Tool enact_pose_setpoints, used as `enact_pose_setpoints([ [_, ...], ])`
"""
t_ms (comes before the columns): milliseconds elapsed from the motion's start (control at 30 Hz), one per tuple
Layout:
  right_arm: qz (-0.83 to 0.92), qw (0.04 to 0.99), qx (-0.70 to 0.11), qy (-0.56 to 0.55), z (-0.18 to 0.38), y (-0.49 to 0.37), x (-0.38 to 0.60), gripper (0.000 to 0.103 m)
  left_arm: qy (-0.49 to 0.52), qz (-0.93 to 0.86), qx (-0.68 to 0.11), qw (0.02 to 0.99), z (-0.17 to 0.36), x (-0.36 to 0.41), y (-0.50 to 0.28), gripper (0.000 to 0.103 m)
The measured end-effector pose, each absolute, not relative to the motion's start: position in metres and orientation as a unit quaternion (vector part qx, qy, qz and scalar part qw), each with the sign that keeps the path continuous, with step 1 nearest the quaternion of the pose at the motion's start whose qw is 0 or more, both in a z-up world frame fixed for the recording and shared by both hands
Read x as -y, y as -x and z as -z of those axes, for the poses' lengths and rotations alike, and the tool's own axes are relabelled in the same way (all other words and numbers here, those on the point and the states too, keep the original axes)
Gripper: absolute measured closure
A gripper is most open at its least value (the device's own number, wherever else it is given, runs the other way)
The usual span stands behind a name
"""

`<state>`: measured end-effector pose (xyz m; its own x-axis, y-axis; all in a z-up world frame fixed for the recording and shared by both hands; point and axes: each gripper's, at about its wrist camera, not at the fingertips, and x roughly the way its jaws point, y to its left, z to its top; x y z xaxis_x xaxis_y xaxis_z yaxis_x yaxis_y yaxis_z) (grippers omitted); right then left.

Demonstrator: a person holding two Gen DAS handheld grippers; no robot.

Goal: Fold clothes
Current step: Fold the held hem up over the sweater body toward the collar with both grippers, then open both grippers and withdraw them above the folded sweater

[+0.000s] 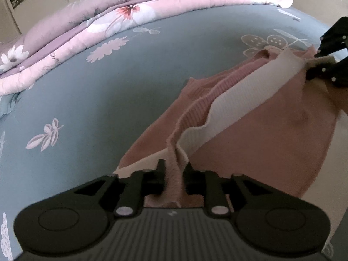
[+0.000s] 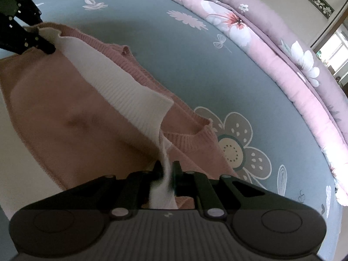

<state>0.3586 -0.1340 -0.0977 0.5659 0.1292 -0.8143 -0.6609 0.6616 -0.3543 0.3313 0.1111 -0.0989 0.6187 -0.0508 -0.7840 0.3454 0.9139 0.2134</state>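
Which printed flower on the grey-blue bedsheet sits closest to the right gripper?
The large brown-petalled flower with the cream dotted centre, just right of the pink knit sweater and the right gripper. The other sheet prints lie farther up, toward the pink floral quilt.

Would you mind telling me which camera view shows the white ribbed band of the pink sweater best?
The right wrist view: the white ribbed band runs nearly unbroken from the left gripper to the right gripper. The left wrist view shows the band too, more foreshortened, with its near end folded behind pink knit.
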Motion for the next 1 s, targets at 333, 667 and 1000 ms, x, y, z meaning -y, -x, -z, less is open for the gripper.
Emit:
enact_pose_setpoints([
  [333, -0.222, 0.837, -0.402, 0.298, 0.07, -0.364, 0.146, 0.045, -0.157, 0.067, -0.403, 0.899, 0.073, -0.125, -0.327, 0.055],
  [667, -0.238, 0.836, -0.395, 0.298, 0.035, -0.365, 0.145, 0.036, -0.123, 0.07, -0.403, 0.904, 0.057, -0.115, -0.299, 0.053],
  [1000, -0.229, 0.811, -0.473, 0.258, 0.061, -0.422, 0.148, 0.035, -0.123, 0.084, -0.441, 0.885, 0.1, -0.098, -0.299, 0.053],
])
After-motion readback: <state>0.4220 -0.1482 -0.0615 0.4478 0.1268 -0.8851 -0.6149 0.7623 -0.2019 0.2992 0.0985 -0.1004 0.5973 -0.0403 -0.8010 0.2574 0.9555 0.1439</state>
